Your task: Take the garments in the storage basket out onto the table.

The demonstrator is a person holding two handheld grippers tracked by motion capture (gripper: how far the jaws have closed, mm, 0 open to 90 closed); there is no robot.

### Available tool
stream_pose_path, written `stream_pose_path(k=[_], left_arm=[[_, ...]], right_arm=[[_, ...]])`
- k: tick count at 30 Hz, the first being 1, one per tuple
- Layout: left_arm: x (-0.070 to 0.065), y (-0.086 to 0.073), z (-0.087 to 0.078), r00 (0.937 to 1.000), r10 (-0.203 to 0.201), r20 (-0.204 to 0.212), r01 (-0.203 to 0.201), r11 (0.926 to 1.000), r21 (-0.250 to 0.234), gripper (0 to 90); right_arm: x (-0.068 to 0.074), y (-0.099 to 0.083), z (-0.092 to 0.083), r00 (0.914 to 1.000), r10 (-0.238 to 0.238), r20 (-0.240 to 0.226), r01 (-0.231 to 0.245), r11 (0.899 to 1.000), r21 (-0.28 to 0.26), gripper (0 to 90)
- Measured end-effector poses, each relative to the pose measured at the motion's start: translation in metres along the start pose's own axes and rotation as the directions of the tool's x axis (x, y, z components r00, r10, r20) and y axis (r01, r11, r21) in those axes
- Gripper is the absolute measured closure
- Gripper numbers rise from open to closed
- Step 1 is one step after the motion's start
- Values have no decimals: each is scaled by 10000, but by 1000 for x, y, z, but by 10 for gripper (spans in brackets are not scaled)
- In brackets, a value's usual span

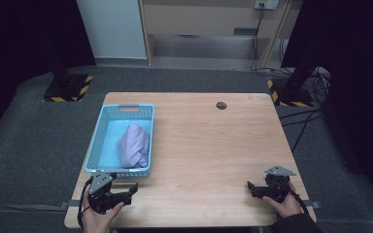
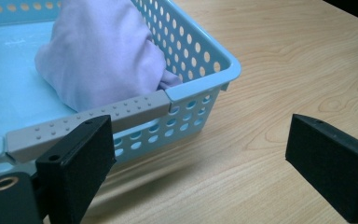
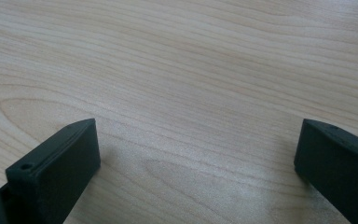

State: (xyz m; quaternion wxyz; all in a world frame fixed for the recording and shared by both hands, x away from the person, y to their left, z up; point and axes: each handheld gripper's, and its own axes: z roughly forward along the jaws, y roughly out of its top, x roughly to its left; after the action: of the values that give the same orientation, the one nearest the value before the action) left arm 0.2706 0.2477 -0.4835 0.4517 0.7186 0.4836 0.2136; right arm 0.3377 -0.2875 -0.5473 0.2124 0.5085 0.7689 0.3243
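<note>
The wooden table point(image 1: 209, 145) stands on grey carpet in a dark-curtained room, and your left gripper point(image 1: 121, 195) rests at its near edge with jaws spread wide, just short of the blue basket point(image 1: 93, 145); this looks like a ready stance before you reach in. The lilac cloth point(image 1: 134, 145) lies bunched against the basket's right wall, its underside and far folds hidden. Your right gripper point(image 1: 256, 189), equally wide and empty, sits well apart over bare wood.
</note>
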Motion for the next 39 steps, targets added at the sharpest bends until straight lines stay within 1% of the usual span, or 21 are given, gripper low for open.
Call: stream_pose_path(k=[8, 10, 14, 20, 28, 34, 39], left_arm=[[4, 5, -1, 9999, -168, -26, 167, 9992, -359, 78], [5, 6, -1, 9997, -198, -114, 193, 9991, -387, 78], [8, 8, -1, 9993, -358, -126, 352, 9982, -480, 77], [11, 11, 0, 9989, -453, -146, 444, 9976, -529, 77], [10, 17, -1, 9993, -337, -153, 326, 9971, -684, 77], [13, 24, 0, 9990, -384, -208, 365, 9959, -828, 77], [17, 32, 1, 9985, -486, -262, 458, 9940, -997, 77]], right_arm=[[0, 0, 0, 10000, 0, -3, 0, 10000, 1, 4], [0, 0, 0, 10000, 3, -5, -3, 10000, 4, 4], [0, 0, 0, 10000, 2, -4, -2, 10000, 2, 4], [0, 0, 0, 10000, 2, -4, -2, 10000, 2, 4], [0, 0, 0, 10000, 4, -4, -4, 10000, 2, 4], [0, 0, 0, 10000, 3, -3, -3, 10000, 2, 4], [0, 0, 0, 10000, 5, -3, -5, 10000, 2, 4]])
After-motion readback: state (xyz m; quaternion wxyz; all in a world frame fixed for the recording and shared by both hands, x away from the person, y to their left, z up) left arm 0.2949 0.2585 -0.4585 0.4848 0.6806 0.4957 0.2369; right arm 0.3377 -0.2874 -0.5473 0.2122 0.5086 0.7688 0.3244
